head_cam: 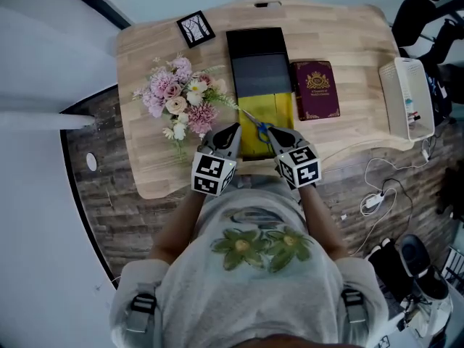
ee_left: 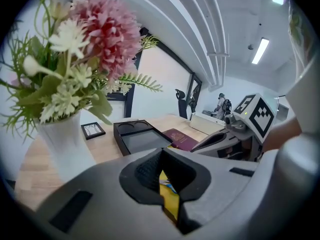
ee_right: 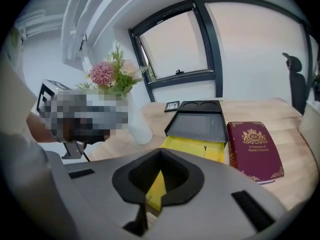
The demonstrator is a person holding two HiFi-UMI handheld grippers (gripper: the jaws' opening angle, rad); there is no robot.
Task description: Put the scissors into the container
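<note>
Scissors (head_cam: 255, 125) hung over the near end of the container (head_cam: 281, 109), blades pointing far-left, handles at the right claw (head_cam: 274, 133), which was fully closed, apparently pinching them. The left claw (head_cam: 232, 130), closed and empty, sat just left.

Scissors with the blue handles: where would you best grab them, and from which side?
Grip the scissors by the blue handles, coming from the person's side. Their thin blades point away toward the flowers, so the thicker handle end faces the person. The right gripper appears shut on that end.
</note>
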